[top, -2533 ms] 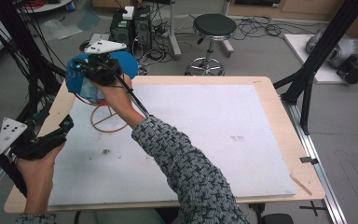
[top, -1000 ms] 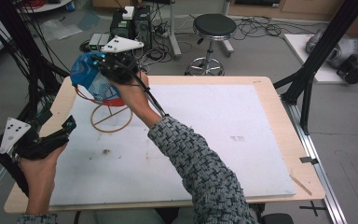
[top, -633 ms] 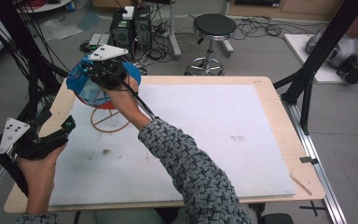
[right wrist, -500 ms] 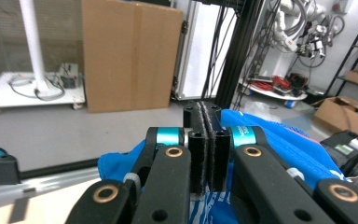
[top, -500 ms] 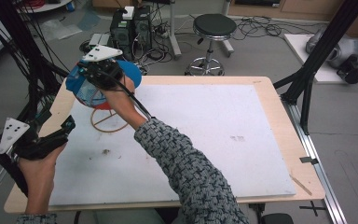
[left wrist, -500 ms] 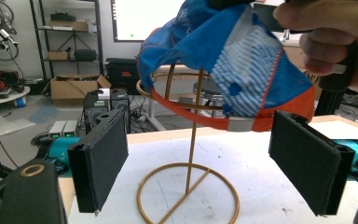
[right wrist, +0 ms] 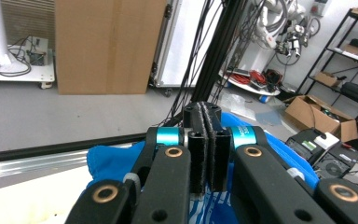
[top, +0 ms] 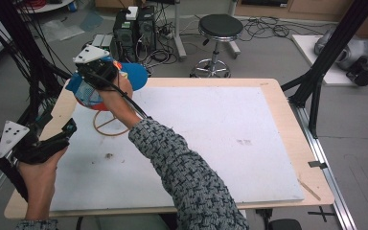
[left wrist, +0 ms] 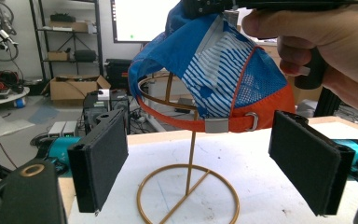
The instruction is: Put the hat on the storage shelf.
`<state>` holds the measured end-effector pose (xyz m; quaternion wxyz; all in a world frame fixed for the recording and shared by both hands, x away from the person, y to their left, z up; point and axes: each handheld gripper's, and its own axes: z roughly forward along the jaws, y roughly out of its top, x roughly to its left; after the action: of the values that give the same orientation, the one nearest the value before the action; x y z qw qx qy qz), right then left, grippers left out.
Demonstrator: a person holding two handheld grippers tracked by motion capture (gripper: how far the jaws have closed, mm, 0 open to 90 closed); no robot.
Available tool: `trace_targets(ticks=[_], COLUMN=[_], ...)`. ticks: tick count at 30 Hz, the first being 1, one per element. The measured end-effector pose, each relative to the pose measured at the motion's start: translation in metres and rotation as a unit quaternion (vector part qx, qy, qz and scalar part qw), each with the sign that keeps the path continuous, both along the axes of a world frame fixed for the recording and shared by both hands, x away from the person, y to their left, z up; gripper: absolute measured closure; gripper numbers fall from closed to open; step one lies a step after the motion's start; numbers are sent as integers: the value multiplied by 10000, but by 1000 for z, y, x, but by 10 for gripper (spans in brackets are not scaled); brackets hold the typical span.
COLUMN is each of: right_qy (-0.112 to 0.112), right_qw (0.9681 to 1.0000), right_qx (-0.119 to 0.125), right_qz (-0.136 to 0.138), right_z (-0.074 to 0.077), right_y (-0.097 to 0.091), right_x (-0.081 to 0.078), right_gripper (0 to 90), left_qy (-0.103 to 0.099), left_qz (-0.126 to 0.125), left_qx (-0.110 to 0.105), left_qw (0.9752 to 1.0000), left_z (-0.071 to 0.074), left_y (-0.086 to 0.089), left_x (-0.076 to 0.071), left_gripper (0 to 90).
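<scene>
Cap (left wrist: 214, 70) pinched by right tongs (right wrist: 208, 154) hides stand's (left wrist: 189, 186) top; left tongs (left wrist: 209, 168) gape.

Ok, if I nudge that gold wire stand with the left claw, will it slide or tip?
Probably tips easily: the gold wire stand is thin wire, a tall single post on a flat ring base. It looks light, so it may skate on the smooth white mat. The cap, held over it by the right claw, could drag it along.
</scene>
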<state>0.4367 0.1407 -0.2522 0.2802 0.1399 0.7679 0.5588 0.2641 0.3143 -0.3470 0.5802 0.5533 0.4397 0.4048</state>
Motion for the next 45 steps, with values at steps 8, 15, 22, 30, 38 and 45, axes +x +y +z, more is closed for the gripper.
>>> trace_targets(ticks=[8,15,22,30,38,45], right_qy=[26,-4,30,-68,-49,-71], right_qw=[9999,9999,9999,9997,9966,9916], right_qx=[-107,-115,-3,232,702,1001], right_qz=[-93,15,99,101,-428,-818], right_z=[-2,0,5,21,39,47], right_y=[5,5,1,-20,-75,-126], right_x=[3,0,-4,-6,8,17], right_gripper=[840,744,606,512,400,322], left_qy=[-14,-12,-7,6,31,66], left_qz=[-17,-12,-13,3,-21,-44], left_qx=[9,-6,-1,14,16,25], left_qw=[10000,10000,10000,10000,10000,10000], left_z=[1,1,0,0,-2,-4], left_y=[-1,-1,-1,-1,-4,-5], left_x=[0,0,0,0,3,4], left_gripper=[198,198,198,198,198,198])
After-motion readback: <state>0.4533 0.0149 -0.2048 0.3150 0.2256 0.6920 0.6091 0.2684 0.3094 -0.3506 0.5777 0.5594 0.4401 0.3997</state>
